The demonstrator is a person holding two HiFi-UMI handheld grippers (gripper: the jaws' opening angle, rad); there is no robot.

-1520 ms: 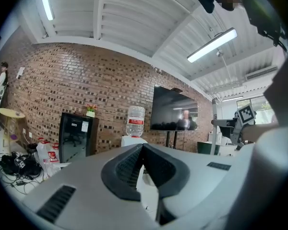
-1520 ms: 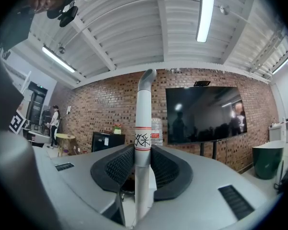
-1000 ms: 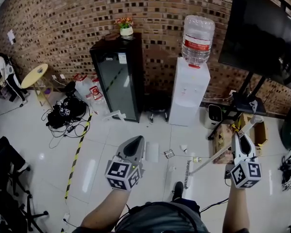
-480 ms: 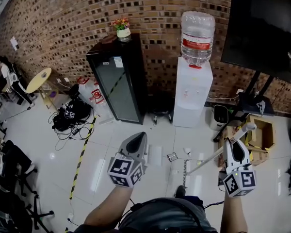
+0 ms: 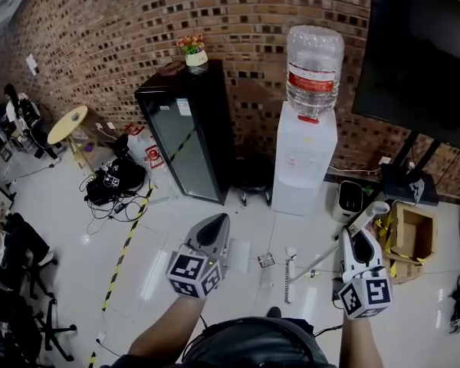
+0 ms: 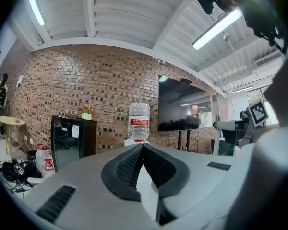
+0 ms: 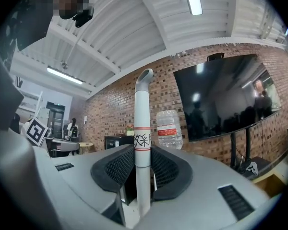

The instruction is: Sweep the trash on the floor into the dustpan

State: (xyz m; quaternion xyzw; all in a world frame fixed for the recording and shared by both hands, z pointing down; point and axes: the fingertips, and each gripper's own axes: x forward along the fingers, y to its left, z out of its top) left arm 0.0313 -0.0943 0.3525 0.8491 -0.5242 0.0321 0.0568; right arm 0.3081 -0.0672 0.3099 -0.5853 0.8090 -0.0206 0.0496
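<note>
Right gripper point(image 5: 357, 238) clamped on white broom handle point(image 7: 142, 128), lower right of head view; left gripper point(image 5: 217, 225), lower centre, jaws pressed together, empty. Trash scraps point(image 5: 266, 261) on floor point(image 5: 169, 221), frame centre, beside broom head point(image 5: 289, 271). Handle likely light, stiff, smooth: best held mid-shaft, firmly, against twisting.

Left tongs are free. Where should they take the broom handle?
Probably on the broom handle, the bare stretch below the right tongs. Bring the left tongs in from its left, jaws across it: thin, round, slanting down to the brush head.
</note>
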